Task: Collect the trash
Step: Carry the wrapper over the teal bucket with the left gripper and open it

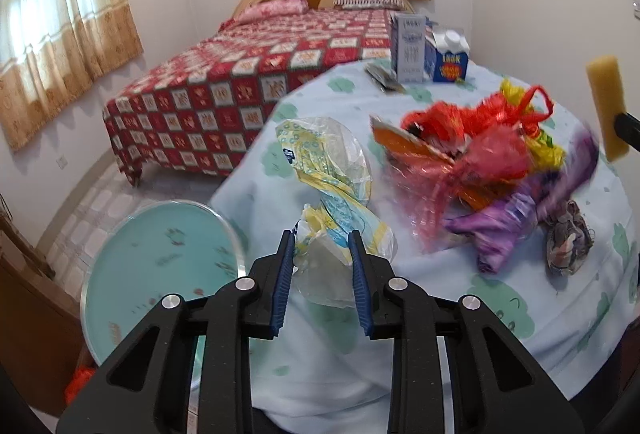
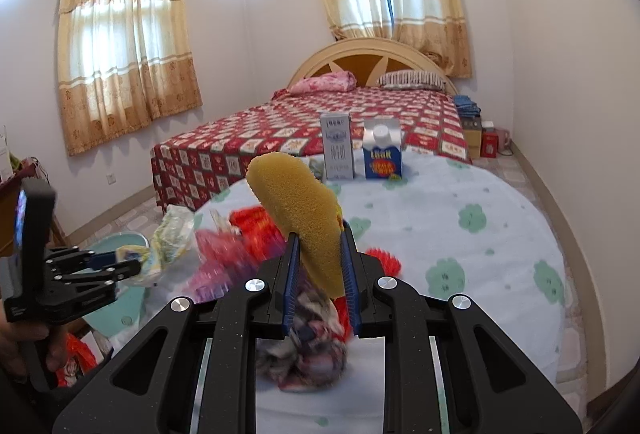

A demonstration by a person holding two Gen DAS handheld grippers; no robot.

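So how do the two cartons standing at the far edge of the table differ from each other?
The grey carton is taller and slimmer, with a flat top; the blue carton is shorter and wider, with a sloped top carrying a white screw cap. The grey one is pale with dark print, while the blue one shows yellow and red graphics. Both stand upright, side by side, on the tablecloth.

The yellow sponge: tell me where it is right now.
The yellow sponge is clamped in the right gripper, standing above the trash pile on the table's right side; the left wrist view shows it at its right edge.
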